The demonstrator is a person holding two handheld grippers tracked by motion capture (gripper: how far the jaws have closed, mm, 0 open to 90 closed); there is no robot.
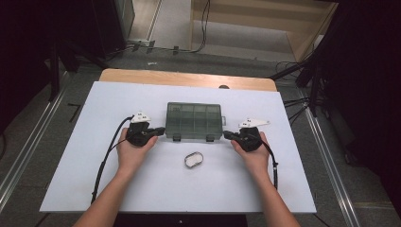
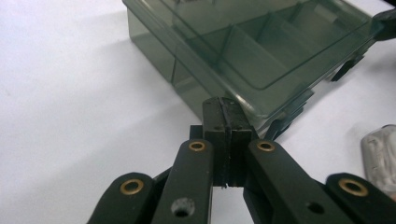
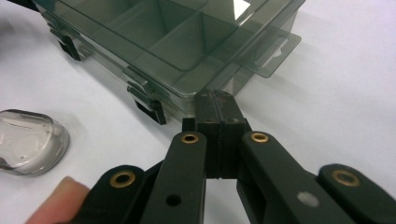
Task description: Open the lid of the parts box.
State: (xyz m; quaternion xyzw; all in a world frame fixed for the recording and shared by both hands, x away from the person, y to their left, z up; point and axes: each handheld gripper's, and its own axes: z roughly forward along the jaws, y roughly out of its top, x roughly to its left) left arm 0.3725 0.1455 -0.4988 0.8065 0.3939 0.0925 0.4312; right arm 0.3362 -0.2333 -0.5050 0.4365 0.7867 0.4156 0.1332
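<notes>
The compartment box is set on the counter, flanked by the left gripper and right gripper. The small oval case is placed before it.

The small clear case (beside the box) is cut off.

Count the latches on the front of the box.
2. Both sit on the box's near edge: one latch toward the left gripper, the other latch toward the right gripper. Both latches look shut.
</notes>
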